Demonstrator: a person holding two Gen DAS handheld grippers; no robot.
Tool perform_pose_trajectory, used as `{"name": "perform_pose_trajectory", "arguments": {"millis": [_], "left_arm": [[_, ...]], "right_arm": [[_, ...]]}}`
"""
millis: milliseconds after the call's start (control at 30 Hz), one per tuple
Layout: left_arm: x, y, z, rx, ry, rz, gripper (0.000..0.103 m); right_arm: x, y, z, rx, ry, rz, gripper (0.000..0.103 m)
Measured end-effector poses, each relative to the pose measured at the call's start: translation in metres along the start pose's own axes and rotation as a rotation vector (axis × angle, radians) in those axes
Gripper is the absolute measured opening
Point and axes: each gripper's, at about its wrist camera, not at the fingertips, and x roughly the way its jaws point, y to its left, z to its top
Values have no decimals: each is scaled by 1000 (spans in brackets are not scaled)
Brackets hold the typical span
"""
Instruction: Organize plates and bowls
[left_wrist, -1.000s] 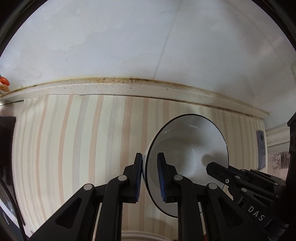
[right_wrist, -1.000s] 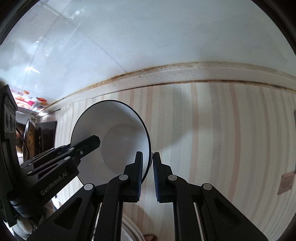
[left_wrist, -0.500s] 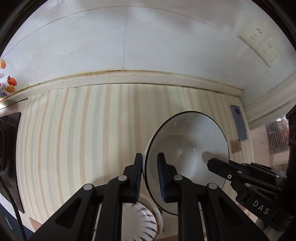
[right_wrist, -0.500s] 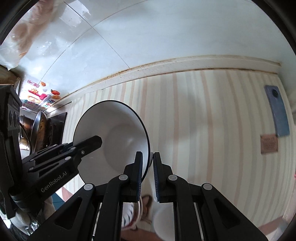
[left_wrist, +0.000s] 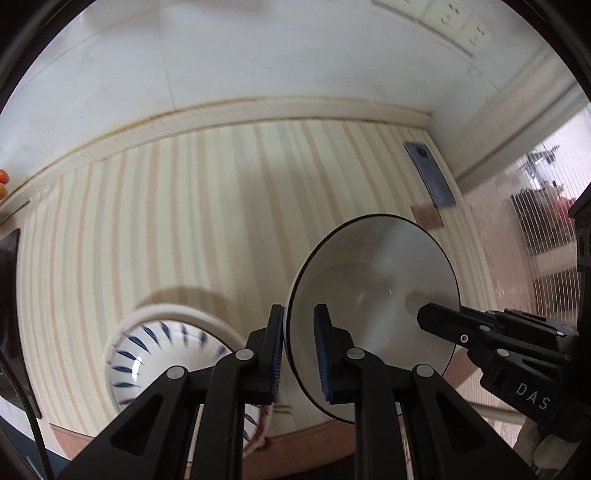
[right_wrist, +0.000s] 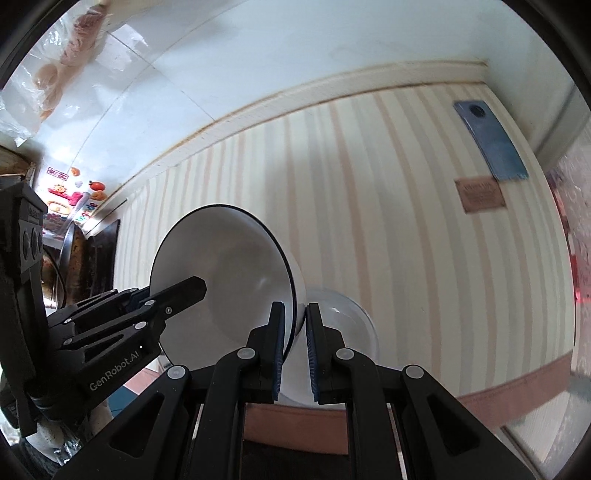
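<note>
Striped tablecloth (left_wrist: 192, 206) under gripper-held bowl (left_wrist: 373, 295)

white bowl (left_wrist: 373, 295) black-rimmed, cream-striped tablecloth (left_wrist: 166, 229), blue-petalled bowl (left_wrist: 147, 362)

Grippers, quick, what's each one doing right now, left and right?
Left gripper: closed on the rim of the white bowl.
Right gripper: closed on the opposite rim of the same bowl.

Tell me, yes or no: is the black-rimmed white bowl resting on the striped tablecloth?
No: the black-rimmed white bowl is held tilted above the striped tablecloth, both grippers clamping its rim.
</note>
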Motion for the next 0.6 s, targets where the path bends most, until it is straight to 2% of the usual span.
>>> {"name": "perform_pose_trajectory", "arguments": {"millis": [267,600], "left_arm": [[24,-22,-17,32,61,2,14],[52,-33,-26,54,123,40,14]], "right_arm": [[19,-34,-27,58,49,-8,13],[39,-51,-33,59,105,-28,13]]}}
